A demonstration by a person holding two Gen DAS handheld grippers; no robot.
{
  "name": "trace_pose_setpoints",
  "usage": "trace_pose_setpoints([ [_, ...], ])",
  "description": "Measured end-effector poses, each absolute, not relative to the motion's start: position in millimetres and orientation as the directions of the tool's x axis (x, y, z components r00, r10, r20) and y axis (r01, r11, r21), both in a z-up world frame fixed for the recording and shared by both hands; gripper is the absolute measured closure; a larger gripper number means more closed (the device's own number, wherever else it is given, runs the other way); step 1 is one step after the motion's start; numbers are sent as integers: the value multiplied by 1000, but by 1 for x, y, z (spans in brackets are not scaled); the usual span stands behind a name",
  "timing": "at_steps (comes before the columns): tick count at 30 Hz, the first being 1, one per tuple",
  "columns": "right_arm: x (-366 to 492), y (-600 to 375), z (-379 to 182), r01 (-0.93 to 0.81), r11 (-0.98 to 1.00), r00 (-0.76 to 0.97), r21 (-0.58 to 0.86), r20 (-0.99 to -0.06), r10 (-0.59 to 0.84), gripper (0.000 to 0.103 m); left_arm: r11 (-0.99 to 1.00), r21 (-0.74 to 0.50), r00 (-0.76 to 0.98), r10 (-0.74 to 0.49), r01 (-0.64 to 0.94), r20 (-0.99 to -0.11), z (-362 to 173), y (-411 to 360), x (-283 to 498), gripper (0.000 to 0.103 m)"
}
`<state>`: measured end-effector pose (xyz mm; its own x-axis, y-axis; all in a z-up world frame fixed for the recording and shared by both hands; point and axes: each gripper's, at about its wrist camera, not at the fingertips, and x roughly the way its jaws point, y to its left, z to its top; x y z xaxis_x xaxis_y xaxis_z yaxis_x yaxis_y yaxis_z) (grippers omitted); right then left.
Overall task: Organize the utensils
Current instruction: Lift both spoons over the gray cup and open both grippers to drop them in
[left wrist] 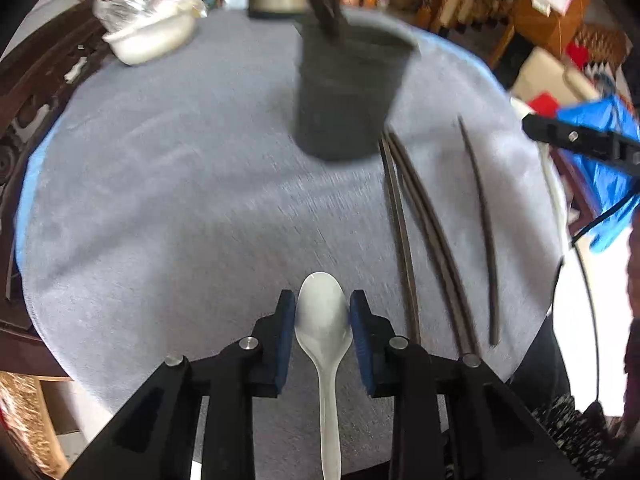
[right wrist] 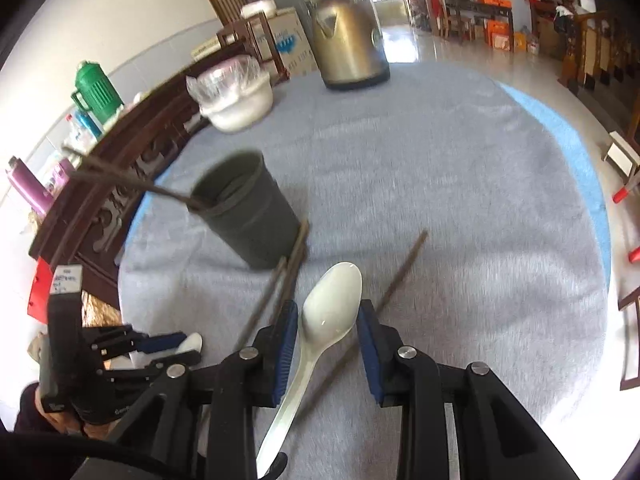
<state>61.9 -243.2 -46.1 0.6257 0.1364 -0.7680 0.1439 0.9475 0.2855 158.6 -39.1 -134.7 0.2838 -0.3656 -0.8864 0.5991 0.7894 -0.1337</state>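
Observation:
My left gripper [left wrist: 322, 312] is shut on a white ceramic spoon [left wrist: 324, 320], bowl forward, above the grey cloth. My right gripper [right wrist: 328, 316] is shut on a second white spoon [right wrist: 330, 306], tilted right. A dark utensil cup [left wrist: 348, 88] stands ahead with dark chopsticks sticking out of it; it also shows in the right wrist view [right wrist: 248, 212]. Three loose dark chopsticks [left wrist: 424, 216] lie on the cloth right of the cup, and they show under the right gripper [right wrist: 400, 272]. The left gripper appears at the lower left of the right wrist view [right wrist: 176, 346].
A round table with grey cloth [right wrist: 440, 184] over a blue edge. A white covered bowl in plastic wrap [right wrist: 236, 100] and a metal kettle [right wrist: 348, 44] stand at the far side. A dark wooden chair back [right wrist: 120, 176] borders the left.

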Motion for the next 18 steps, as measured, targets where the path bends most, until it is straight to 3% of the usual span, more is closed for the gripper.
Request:
trace_pose_setpoints([
  [10,98,-231,18,169,949,850,267,-527,-3,71,898,-201,618,-418,391,-665,-27,40,225,74],
  [18,147,-211,36,179,963,903,200,-423,-80,71,867,-258,698,-497,427,-515,17,22,302,74],
])
